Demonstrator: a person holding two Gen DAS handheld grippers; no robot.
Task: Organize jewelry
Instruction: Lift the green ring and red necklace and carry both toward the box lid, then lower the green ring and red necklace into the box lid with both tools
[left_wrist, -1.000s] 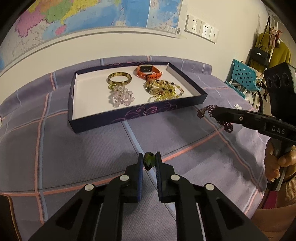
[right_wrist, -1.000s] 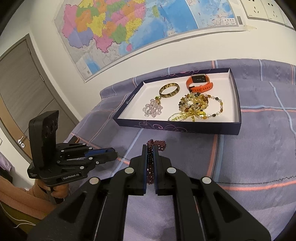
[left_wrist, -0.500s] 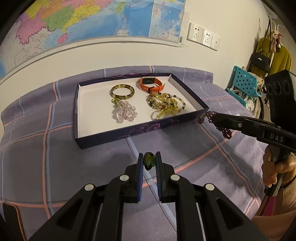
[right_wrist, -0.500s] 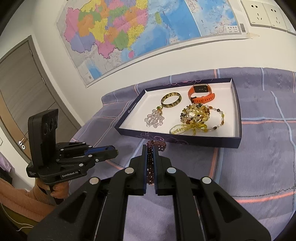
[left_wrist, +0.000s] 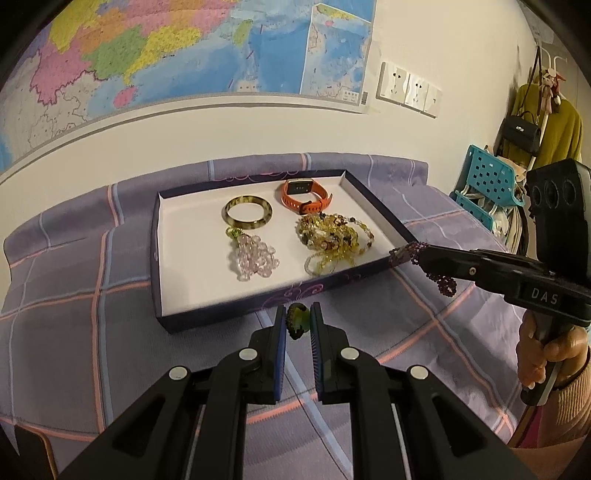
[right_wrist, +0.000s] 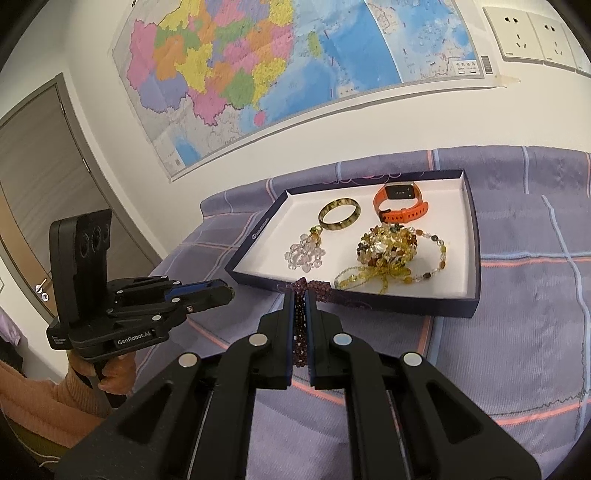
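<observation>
A dark blue tray (left_wrist: 162, 280) with a white floor lies on the purple checked bedspread; it also shows in the right wrist view (right_wrist: 476, 258). In it lie a green bangle (left_wrist: 247, 213), an orange watch (left_wrist: 304, 197), a clear pink bead bracelet (left_wrist: 255, 256) and yellow-amber bead strands (left_wrist: 332, 236). My left gripper (left_wrist: 298, 320) is shut on a small green bead piece (left_wrist: 296, 319), held above the bed before the tray's front wall. My right gripper (right_wrist: 302, 306) is shut on a dark purple bead bracelet (right_wrist: 300, 325), held at the tray's front right corner (left_wrist: 410, 251).
A map and wall sockets (left_wrist: 408, 88) hang behind the bed. A teal chair (left_wrist: 487, 188) and hung clothes stand at the right. A door (right_wrist: 33, 206) is at the left in the right wrist view. The bed's edge runs close behind the tray.
Both grippers have risen and moved closer to the tray, each still holding its beads. The right gripper's tip now reaches the tray's front right corner.
</observation>
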